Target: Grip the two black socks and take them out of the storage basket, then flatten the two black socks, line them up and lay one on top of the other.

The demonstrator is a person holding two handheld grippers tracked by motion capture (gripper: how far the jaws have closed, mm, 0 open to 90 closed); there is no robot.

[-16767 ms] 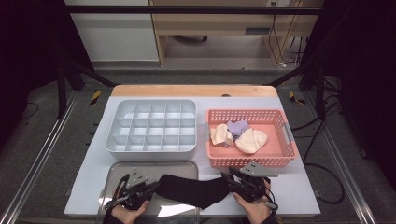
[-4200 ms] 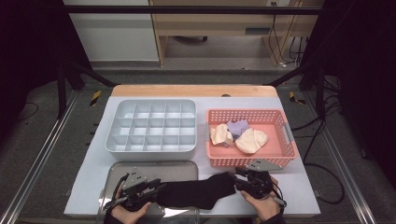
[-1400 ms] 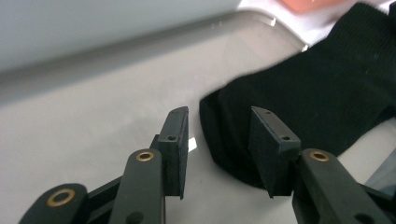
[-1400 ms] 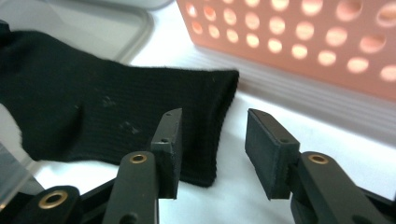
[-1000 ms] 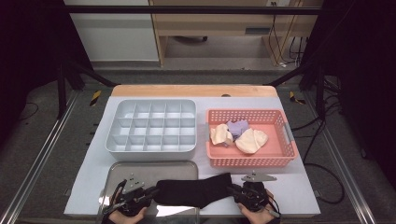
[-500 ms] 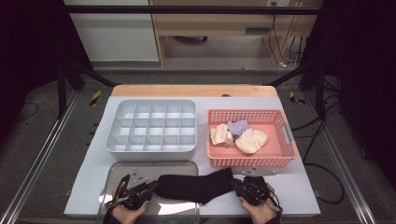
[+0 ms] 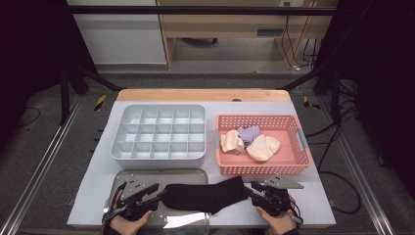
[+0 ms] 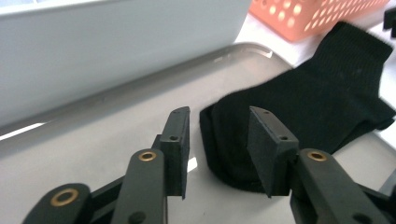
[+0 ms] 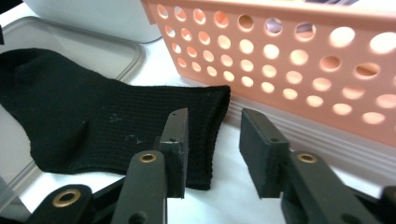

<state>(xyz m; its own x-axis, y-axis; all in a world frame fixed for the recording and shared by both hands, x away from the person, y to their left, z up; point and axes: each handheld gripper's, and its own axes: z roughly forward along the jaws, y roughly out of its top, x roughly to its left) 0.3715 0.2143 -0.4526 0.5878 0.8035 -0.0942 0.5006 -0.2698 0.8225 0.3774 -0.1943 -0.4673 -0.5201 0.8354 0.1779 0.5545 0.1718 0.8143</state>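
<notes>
High view shows a black sock [image 7: 204,197] lying flat near the table's front edge, its long axis running from about 9 o'clock to 3 o'clock, with the cuff end tipped slightly up toward 2 o'clock. The toe end rests on the metal tray [image 7: 147,175], and the cuff end lies on the white table cover [image 7: 318,196] just in front of the pink basket [image 7: 303,161]. The left gripper [image 7: 159,193] sits at the sock's 9 o'clock end, and the right gripper [image 7: 250,188] sits at its 3 o'clock end, each held in a hand coming in from 6 o'clock. In the left gripper view the jaws stand apart with a clear gap, gripping nothing; the rounded toe of the sock [image 8: 299,116] lies just beyond and between the tips, on the tray [image 8: 93,135]. In the right gripper view the jaws are likewise spread and hold nothing; the ribbed cuff of the sock [image 9: 116,130] passes under the left-hand jaw, while the other jaw is over bare cover beside the basket [image 9: 280,51]. A grey compartment box [image 7: 159,132] stands at 12 o'clock from the tray.
</notes>
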